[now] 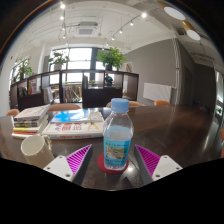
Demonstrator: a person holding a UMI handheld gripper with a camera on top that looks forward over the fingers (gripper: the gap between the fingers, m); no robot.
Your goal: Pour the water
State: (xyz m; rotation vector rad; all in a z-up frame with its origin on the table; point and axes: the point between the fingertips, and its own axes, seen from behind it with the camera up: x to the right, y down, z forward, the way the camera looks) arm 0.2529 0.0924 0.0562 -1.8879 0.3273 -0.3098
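Tongs sit right up front, spread wide, with the magenta pads angled out to either side of a clear plastic water bottle. It stands upright on the dark wooden counter between the two fingers, blue cap on, blue label round the middle, and there's a visible gap on both sides, so nothing is gripped yet as far as I can tell. Off to the left, near the counter's front edge, there's a small white cup, which I'd guess is where the water is meant to go, though I can't see whether anything's in it. Behind that, a stack of books and a few more books or magazines lying flat toward the middle of the counter. Progress-wise, I'd call this barely started: the tongs are lined up around the bottle, but the squeeze, the lift, the carry over to the cup and the actual tilt are all still to come. Also that cap looks like it's on, which seems like a problem for pouring unless it's loose; can't tell from here.
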